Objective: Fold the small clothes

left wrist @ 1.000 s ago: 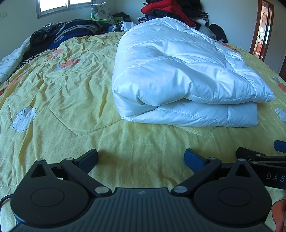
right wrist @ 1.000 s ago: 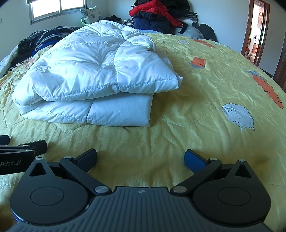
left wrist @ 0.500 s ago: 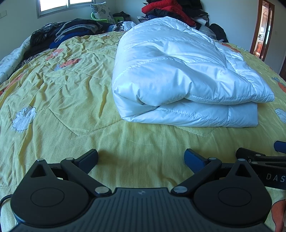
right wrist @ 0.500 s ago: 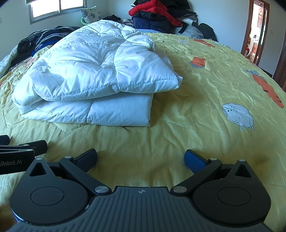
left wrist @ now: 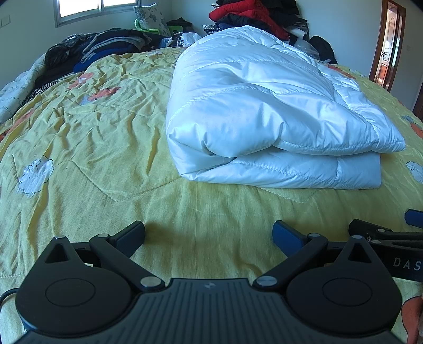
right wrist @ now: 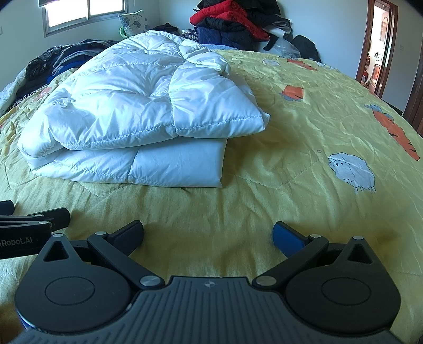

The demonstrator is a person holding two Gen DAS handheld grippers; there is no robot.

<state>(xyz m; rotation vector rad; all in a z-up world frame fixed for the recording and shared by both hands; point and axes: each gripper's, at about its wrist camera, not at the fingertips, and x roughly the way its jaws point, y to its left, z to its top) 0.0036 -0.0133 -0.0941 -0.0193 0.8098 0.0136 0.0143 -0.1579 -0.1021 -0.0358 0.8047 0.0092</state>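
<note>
- The left gripper rests low over the near edge of the bed, its jaws spread wide apart with nothing between them but yellow cover.
- The right gripper sits just beside it, jaws likewise released and empty; each one shows at the edge of the other's view.
- The white padded jacket lies folded on the bed ahead of both grippers, well clear of their fingertips, neither one touching it.
- It is doubled over on itself: a puffy upper layer sits on a flatter lower layer, with the rounded fold towards the left and the stitched edges towards the right.
- From the right wrist view the top layer's corner overhangs the bottom layer a little.
- The yellow bedcover is creased and quilted, printed with white sheep and orange shapes.
- A heap of dark clothes lies along the far left side of the bed, under the window.
- A second pile, red and black jackets, is stacked against the far wall.
- An open doorway with a brown frame stands to the right.
</note>
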